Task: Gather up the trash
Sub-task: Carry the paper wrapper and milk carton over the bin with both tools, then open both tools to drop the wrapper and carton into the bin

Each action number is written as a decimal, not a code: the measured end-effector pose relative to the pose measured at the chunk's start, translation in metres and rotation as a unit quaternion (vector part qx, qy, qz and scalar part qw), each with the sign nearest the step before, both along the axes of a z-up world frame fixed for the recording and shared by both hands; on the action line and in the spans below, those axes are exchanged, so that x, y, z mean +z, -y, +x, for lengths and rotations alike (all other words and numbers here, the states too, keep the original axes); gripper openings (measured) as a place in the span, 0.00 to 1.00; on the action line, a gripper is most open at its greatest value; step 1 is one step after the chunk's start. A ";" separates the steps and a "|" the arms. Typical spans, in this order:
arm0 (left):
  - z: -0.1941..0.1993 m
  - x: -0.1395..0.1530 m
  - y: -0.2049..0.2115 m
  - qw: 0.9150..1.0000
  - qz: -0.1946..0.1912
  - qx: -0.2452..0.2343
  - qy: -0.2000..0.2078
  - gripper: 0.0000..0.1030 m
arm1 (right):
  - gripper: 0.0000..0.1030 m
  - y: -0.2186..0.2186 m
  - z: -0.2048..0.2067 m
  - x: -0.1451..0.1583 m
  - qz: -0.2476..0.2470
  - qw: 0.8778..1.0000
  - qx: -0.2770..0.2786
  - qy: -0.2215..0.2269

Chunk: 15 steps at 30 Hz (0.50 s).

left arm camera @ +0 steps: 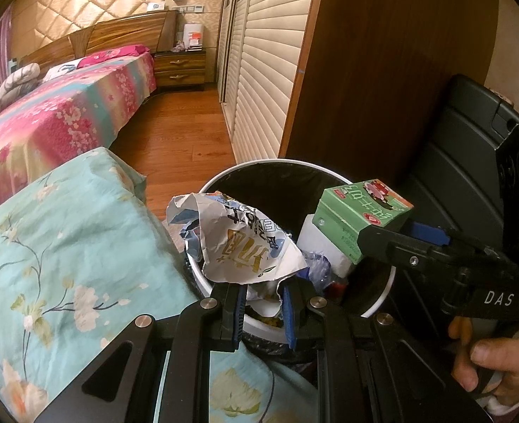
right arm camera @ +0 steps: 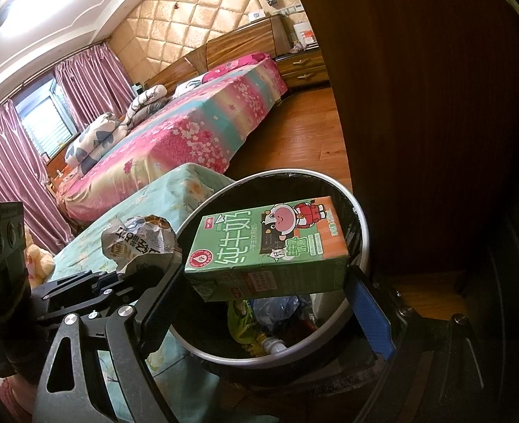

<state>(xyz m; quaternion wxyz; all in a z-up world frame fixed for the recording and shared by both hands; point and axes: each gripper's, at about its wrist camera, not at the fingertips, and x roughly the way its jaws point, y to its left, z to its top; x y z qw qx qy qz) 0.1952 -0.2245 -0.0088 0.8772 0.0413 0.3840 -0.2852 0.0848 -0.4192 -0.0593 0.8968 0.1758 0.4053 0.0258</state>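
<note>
Hovering over the round white bin (right arm camera: 360, 243), left gripper (left arm camera: 261, 312) pinching crumpled wrapper (left arm camera: 240, 238), right gripper (right arm camera: 259, 298) spanning green milk carton (right arm camera: 268, 246), either could snag the rim.

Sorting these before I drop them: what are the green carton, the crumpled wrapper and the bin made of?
Green carton: looks like coated paperboard, with sharp folded edges and a printed matte face. Crumpled wrapper: probably thin printed plastic or paper film, since it holds stiff creases. Bin: smooth white rim, likely plastic, with a black bag lining it.
</note>
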 end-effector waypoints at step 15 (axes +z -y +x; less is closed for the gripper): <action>0.001 -0.003 0.004 1.000 -0.001 -0.007 -0.007 0.16 | 0.87 0.001 0.002 0.000 0.005 1.000 -0.001 -0.004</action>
